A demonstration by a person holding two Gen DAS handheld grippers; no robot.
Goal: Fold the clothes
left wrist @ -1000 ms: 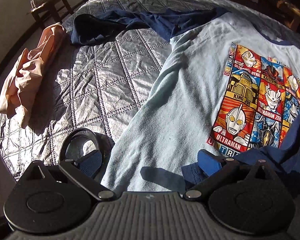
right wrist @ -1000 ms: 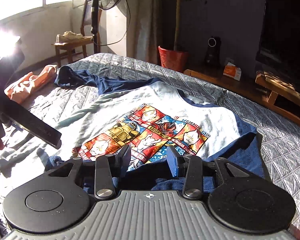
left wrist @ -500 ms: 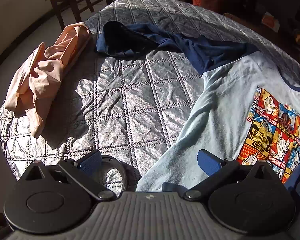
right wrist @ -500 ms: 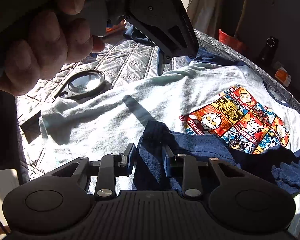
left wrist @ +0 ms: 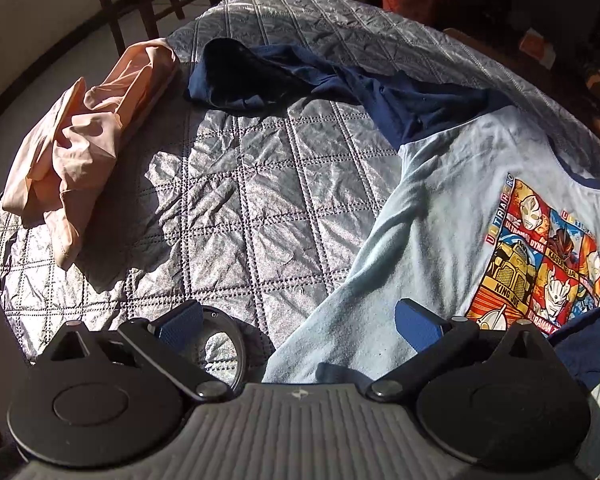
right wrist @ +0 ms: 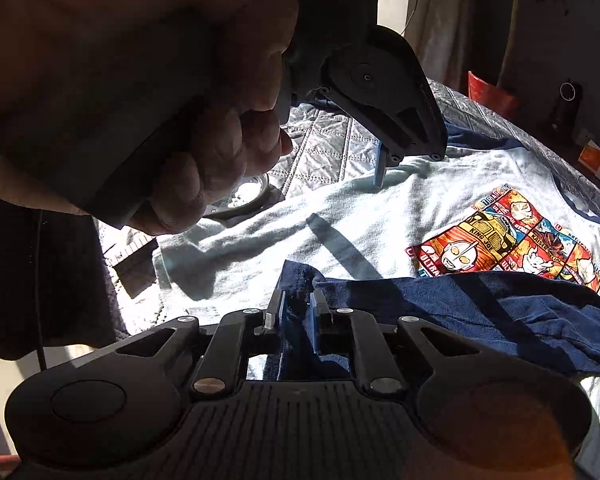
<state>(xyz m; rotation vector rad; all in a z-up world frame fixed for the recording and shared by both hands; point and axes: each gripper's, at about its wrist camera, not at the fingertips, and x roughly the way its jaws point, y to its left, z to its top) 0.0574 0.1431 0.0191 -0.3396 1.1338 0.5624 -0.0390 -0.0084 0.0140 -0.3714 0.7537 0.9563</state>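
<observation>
Since a second ago the right gripper (right wrist: 298, 314) has been carried left along the shirt's hem; its jaws, now narrow and opening slightly, have the navy sleeve (right wrist: 480, 312) bunched between them. The left gripper (left wrist: 298, 322) is held wide open, empty, over the pale shirt (left wrist: 432, 240), whose long axis runs away toward the collar on the quilted bed (left wrist: 240, 200).

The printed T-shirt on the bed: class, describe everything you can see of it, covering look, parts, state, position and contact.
The T-shirt is pale blue, soft knit, with navy sleeves and a bright comic-panel print. It lies face up on the quilted bedspread. One sleeve stretches away across the quilt; the other sleeve is folded over the body. The right gripper has that sleeve's cuff between its opening jaws. The left gripper hovers open above the hem.
</observation>
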